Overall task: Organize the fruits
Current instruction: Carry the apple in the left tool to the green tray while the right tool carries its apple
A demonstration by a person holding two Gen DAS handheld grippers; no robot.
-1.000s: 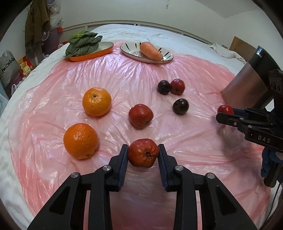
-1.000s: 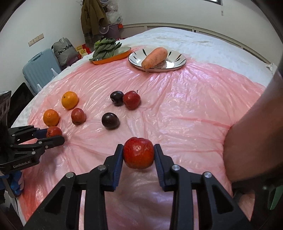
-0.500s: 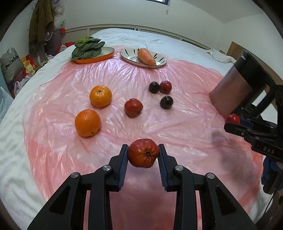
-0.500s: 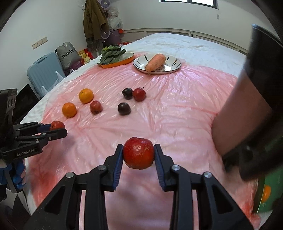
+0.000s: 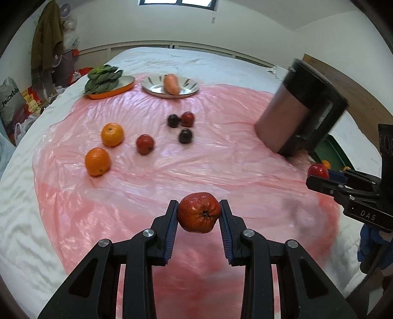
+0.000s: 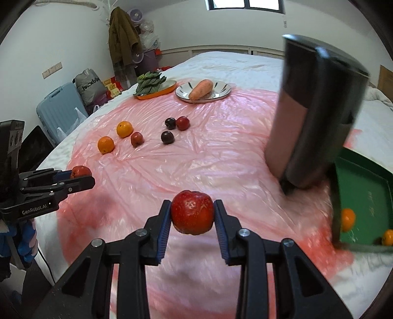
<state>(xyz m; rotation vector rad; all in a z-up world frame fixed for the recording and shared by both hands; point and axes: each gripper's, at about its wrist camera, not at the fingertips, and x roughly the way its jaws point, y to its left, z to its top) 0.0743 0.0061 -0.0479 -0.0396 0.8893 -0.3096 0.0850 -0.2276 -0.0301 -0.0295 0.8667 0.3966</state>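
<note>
Lived-in home bedroom. White quilted bed (image 5: 172, 59) as worktop, covered by pink plastic sheet (image 5: 221, 159). Olive coat (image 6: 121, 44) on a rack beside a small fan (image 6: 135, 13), light-blue suitcase (image 6: 60, 108) against the wall, bags and boxes piled in the corner, wall switches (image 6: 51, 70), high window (image 6: 248, 4).

Near half of the pink sheet (image 5: 221, 157) is bare, wide passage between both grippers. Far-left cluster blocks: two oranges (image 5: 97, 161), a red apple (image 5: 145, 144), three dark plums (image 5: 185, 135). A tall dark cylinder (image 6: 316, 110) stands at right, just beside the green tray (image 6: 366, 196), crowding that approach.
</note>
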